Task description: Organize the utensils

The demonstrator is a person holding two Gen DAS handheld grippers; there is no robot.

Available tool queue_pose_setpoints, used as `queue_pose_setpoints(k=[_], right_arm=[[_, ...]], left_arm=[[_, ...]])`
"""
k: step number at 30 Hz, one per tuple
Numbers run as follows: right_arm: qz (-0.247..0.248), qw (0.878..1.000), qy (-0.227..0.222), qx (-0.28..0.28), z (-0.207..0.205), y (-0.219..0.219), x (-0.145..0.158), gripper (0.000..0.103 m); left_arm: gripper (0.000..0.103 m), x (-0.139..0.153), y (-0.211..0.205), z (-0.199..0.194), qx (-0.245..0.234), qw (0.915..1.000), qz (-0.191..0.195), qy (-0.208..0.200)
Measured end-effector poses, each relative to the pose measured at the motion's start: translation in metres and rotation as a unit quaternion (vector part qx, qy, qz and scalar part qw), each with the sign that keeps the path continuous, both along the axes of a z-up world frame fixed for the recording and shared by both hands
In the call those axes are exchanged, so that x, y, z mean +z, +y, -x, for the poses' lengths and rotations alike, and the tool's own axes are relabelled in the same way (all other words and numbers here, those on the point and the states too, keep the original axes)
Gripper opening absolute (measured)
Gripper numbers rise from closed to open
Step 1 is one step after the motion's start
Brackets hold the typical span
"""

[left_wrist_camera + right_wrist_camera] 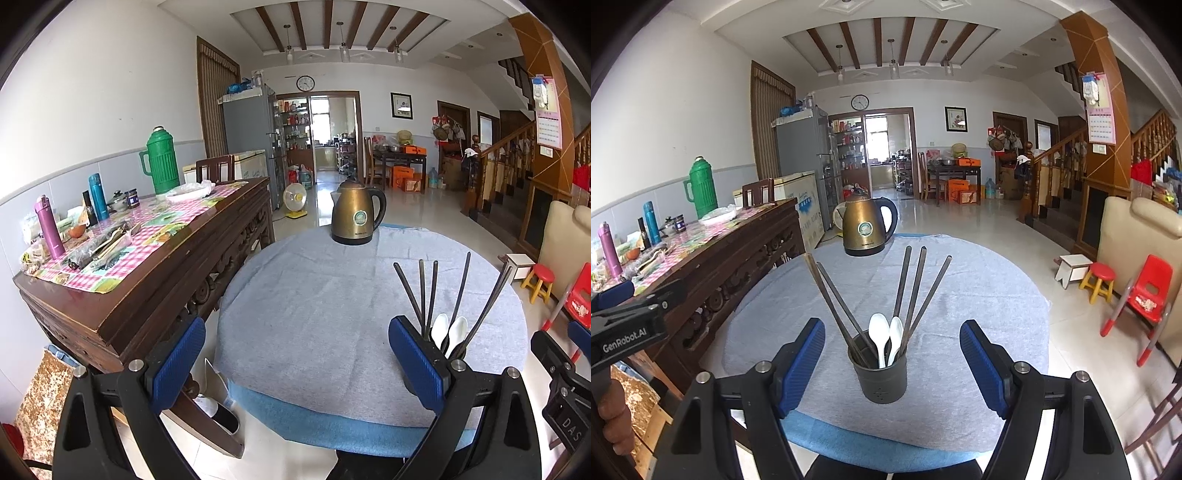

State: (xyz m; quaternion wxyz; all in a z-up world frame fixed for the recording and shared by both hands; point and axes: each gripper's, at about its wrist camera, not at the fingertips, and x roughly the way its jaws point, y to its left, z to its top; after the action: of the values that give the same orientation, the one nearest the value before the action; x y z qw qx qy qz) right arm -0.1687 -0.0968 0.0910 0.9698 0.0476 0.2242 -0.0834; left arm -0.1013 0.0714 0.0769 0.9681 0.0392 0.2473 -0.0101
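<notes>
The right gripper (892, 363) hangs with its jaws spread wide, holding nothing; the dark utensil holder (882, 376) stands between them, untouched, on the grey-clothed round table (979, 295), bearing five chopsticks (916, 291) and two white spoons (881, 338); the left gripper (295, 354) gapes likewise, empty; a brass kettle (866, 229) sits at the far rim.

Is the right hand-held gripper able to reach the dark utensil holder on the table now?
Probably yes. The right hand-held gripper is open and the dark cylindrical utensil holder stands straight ahead between its blue fingers, with only bare grey tablecloth around it.
</notes>
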Motion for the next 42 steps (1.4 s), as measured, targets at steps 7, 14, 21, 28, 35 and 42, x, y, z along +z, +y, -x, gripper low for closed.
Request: queue_pose_setpoints(k=[7, 14, 21, 28, 35, 42], right_arm=[[0.007, 1.000, 0.003, -0.001, -0.008, -0.002, -0.002, 0.079], [0.008, 1.000, 0.010, -0.003, -0.018, -0.006, -0.004, 0.079], [0.018, 1.000, 0.014, 0.003, -0.026, -0.006, -0.004, 0.079], [0.031, 0.999, 0.019, 0.006, -0.042, -0.003, -0.010, 0.079], [0.027, 0.999, 0.027, -0.001, -0.051, -0.009, -0.021, 0.079], [0.022, 0.999, 0.031, -0.016, -0.058, -0.015, -0.024, 0.079]], left_arm=[[0.099, -0.007, -0.006, -0.014, 0.003, 0.9999, -0.002, 0.015], [0.099, -0.013, -0.013, -0.030, 0.005, 0.9996, -0.005, 0.027], [0.099, -0.022, -0.017, -0.045, 0.004, 0.9992, -0.007, 0.040], [0.099, -0.034, -0.016, -0.066, 0.010, 0.9982, -0.002, 0.059], [0.099, -0.048, -0.019, -0.084, 0.009, 0.9970, 0.000, 0.076], [0.099, -0.048, -0.027, -0.091, -0.006, 0.9975, -0.003, 0.070]])
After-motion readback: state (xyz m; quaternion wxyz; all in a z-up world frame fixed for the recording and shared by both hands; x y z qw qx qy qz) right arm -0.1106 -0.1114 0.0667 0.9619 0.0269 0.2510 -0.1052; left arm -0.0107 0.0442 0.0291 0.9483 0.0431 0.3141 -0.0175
